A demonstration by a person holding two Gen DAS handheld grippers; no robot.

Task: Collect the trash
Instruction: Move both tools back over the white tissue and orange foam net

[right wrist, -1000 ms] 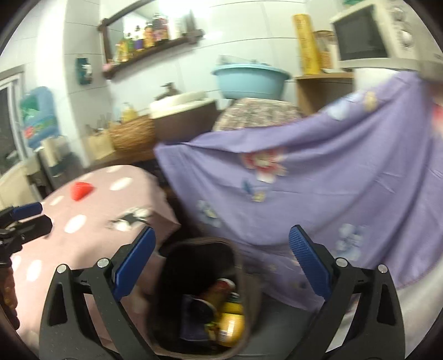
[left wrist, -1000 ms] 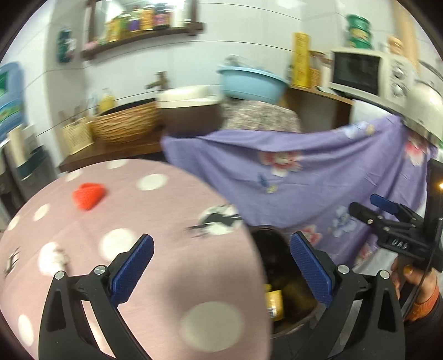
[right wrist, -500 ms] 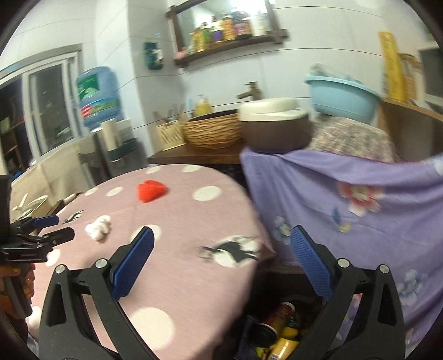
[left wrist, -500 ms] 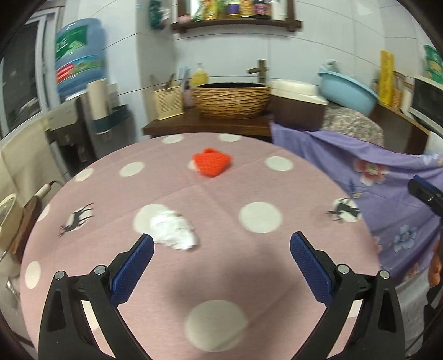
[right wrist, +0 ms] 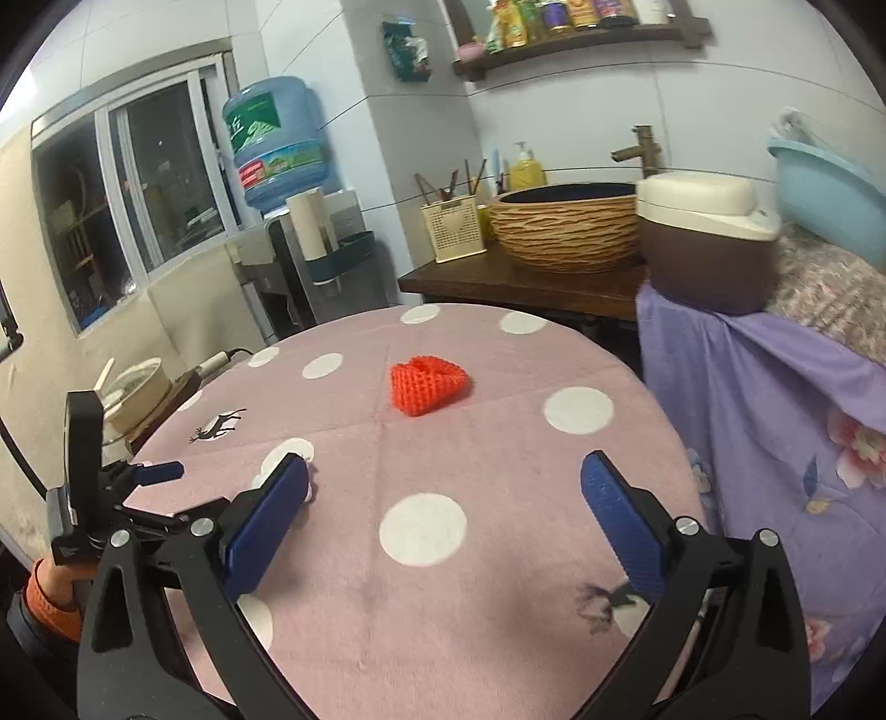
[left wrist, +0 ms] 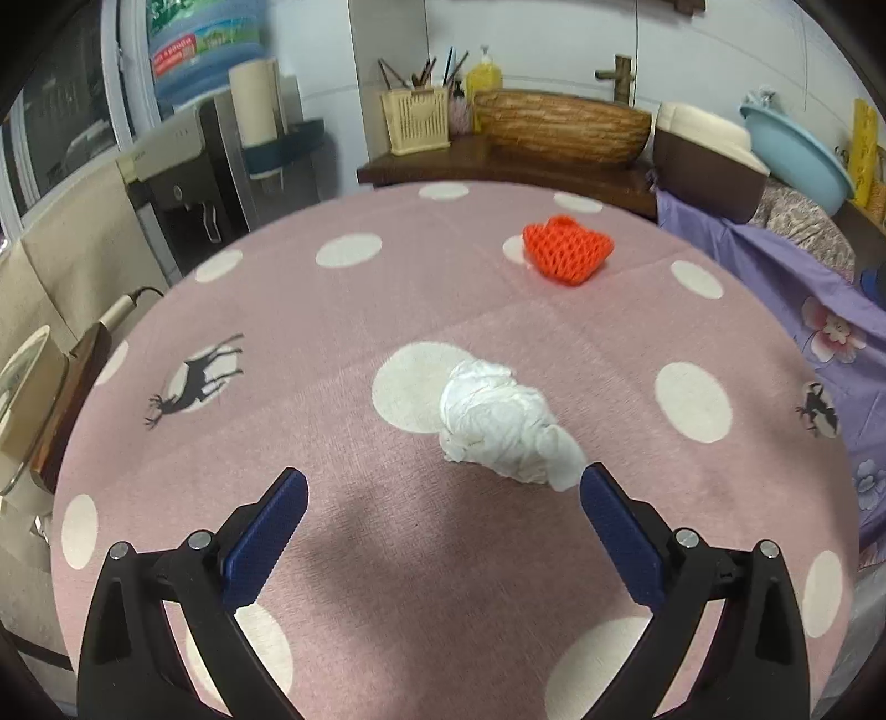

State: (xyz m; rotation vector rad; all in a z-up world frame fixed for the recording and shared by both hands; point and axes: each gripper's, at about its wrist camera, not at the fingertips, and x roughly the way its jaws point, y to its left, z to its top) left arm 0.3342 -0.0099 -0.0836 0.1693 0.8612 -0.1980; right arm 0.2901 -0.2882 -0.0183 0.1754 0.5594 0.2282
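A tiled kitchen corner: a round counter (left wrist: 387, 554) under a pink cloth with white dots and small deer prints fills the foreground. Behind it a dark wooden sideboard (right wrist: 531, 285) carries a wicker basket (right wrist: 565, 232), a cream utensil holder (right wrist: 454, 230) and a yellow soap bottle (right wrist: 526, 169). To the right of the basket stands a brown pot (right wrist: 709, 260) with a cream lid, and a pale blue basin (right wrist: 825, 188) sits further right. A purple floral sheet (right wrist: 775, 415) drapes over furniture beside the counter. A water dispenser (right wrist: 277, 144) with a blue bottle stands by the window, and a wall shelf (right wrist: 576, 33) holds bottles.

Two pieces of trash lie on the cloth. A crumpled white tissue (left wrist: 504, 421) rests near the middle, partly over a white dot. A red foam net (left wrist: 567, 249) lies toward the far side, well apart from the tissue.

The left gripper (left wrist: 443, 520) hovers low over the cloth with its blue-padded fingers (left wrist: 266, 545) spread wide, holding nothing. The tissue lies just ahead of it, its near end close to the right finger's tip; whether they touch cannot be told.

The right gripper (right wrist: 446, 509) is also spread wide and empty, above the cloth nearer the sheet side, with the foam net (right wrist: 429, 385) ahead of it and apart. In its view the left gripper (right wrist: 138, 490) shows at the left edge, and the tissue (right wrist: 307, 487) is mostly hidden behind the right gripper's left finger.
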